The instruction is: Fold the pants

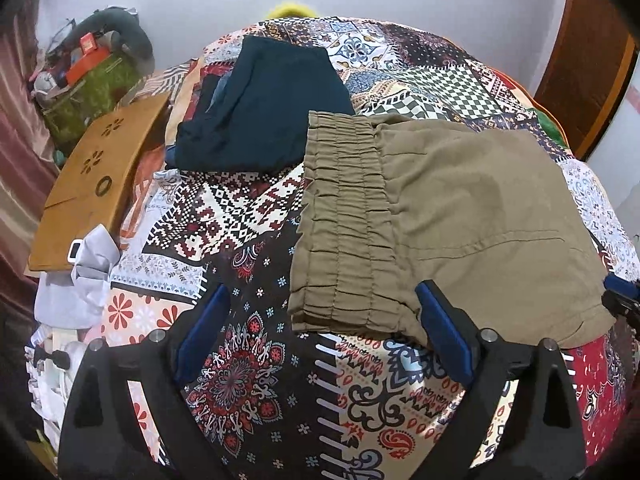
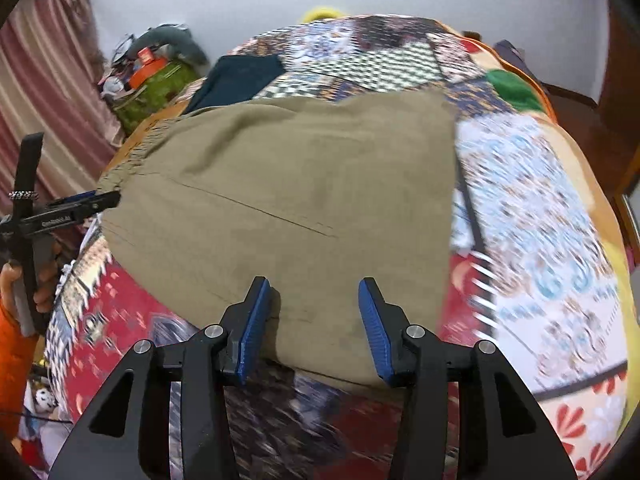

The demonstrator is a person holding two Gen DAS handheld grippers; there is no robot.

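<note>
The khaki pants [image 1: 452, 216] lie folded into a compact rectangle on the patterned bedspread [image 1: 240, 216], elastic waistband [image 1: 344, 216] bunched along the left edge and a seam line running across the top layer. The left gripper [image 1: 322, 312] hovers low at the near-left corner, its blue pads spread wide, holding nothing; the waistband corner sits between them, with the right pad [image 1: 440, 320] over the cloth edge. Over on the other side, the right gripper [image 2: 316, 308] is parted too, empty, its fingers poised above the near edge of the pants [image 2: 288, 200], the fabric showing between the two pads. From this view the left gripper [image 2: 92, 202] pokes in at the left, beside the waistband end. Just behind the khaki pile, a dark teal folded garment [image 1: 260, 108] rests on the bedspread, touching its far-left corner. A wooden lap tray [image 1: 96, 184] lies off to the left.
</note>
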